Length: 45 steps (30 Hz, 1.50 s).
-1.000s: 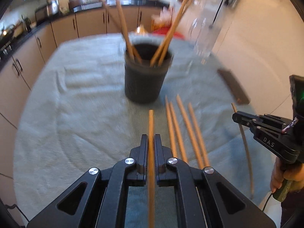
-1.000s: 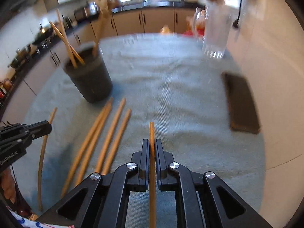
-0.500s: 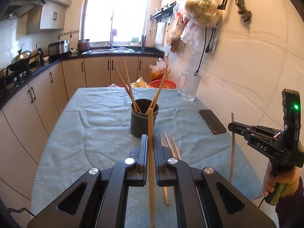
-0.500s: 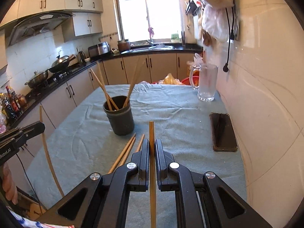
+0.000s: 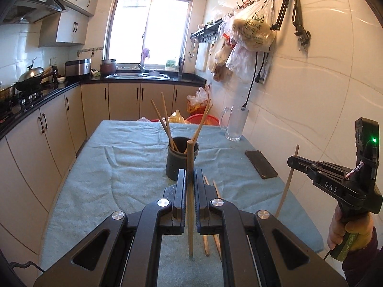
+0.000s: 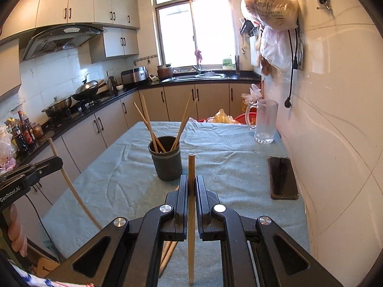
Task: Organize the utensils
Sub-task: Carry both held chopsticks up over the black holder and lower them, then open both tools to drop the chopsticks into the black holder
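Kitchen table (image 5: 124, 167), dark cup (image 5: 182, 160) of chopsticks, left gripper (image 5: 189, 179) and right gripper (image 6: 190, 186) jaws each clamping 1 chopstick (image 5: 190, 157)

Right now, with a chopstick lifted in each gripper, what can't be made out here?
- Loose chopsticks on the cloth: left wrist view, count hidden by the left gripper.
- Holder contents: both views, inside too dark.
- Phone screen: too dark to read.
- Right gripper's chopstick: lower end cut off.

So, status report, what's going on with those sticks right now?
Left gripper, right gripper: each shut on a chopstick. Holder ahead, four inside. Path clear; spares on cloth.
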Tool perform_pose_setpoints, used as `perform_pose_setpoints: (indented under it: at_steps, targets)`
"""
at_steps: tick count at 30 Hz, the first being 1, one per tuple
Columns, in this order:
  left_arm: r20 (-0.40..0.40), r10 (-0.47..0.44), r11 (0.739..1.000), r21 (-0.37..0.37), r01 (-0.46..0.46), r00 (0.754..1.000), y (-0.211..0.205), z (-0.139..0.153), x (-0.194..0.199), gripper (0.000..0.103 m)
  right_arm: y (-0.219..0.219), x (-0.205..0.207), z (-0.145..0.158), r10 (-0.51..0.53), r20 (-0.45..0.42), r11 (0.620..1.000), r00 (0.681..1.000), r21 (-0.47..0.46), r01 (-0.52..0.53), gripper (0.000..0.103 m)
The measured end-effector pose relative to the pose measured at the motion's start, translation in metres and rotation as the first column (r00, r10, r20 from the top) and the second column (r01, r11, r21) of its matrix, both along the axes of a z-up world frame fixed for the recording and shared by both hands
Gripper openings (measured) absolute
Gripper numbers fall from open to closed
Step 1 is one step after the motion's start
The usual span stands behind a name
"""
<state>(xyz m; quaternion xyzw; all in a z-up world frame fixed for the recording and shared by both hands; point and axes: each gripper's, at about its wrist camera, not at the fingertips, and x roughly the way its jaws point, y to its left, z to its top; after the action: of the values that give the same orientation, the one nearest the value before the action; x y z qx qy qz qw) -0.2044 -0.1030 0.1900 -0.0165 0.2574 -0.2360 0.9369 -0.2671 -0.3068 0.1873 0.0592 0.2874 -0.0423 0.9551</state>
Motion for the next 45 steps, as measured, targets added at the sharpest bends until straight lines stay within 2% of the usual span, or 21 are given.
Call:
perform_pose_setpoints:
  at_steps: [9,16,22,31,35,38,45]
  targets:
    - [0.009,0.01,1.0,-0.007,-0.01,1.0,0.001,0.013,0.014,0.005,-0.005,0.014,0.011,0.002,0.019,1.0,1.0,-0.002,-0.002,0.006]
    - [0.051,0.008,1.0,0.013,-0.008,0.999,-0.004,0.043,0.033,0.005,-0.008,0.035,0.03,0.019,0.045,1.0,0.999,-0.005,-0.019,0.006]
    - [0.06,0.016,1.0,-0.01,-0.016,0.998,-0.01,0.073,0.067,0.005,-0.012,0.063,0.049,0.036,0.076,0.999,0.996,0.021,-0.038,0.006]
    - [0.089,0.043,0.997,-0.064,-0.037,0.995,-0.033,0.107,0.13,0.005,-0.016,0.124,0.091,0.049,0.172,0.992,0.984,0.105,-0.067,0.006]
    - [0.088,0.062,0.997,-0.048,-0.057,0.994,-0.046,0.103,0.157,0.005,-0.02,0.149,0.099,0.029,0.198,0.99,0.98,0.13,-0.055,0.006]
    - [0.058,0.068,0.997,-0.042,-0.066,0.996,-0.055,0.09,0.18,0.005,-0.022,0.167,0.091,0.012,0.198,0.988,0.98,0.147,-0.042,0.006]
    - [-0.059,0.076,0.996,-0.049,-0.079,0.995,-0.063,0.045,0.218,0.005,-0.026,0.203,0.038,-0.007,0.095,0.985,0.995,0.175,-0.01,0.006]
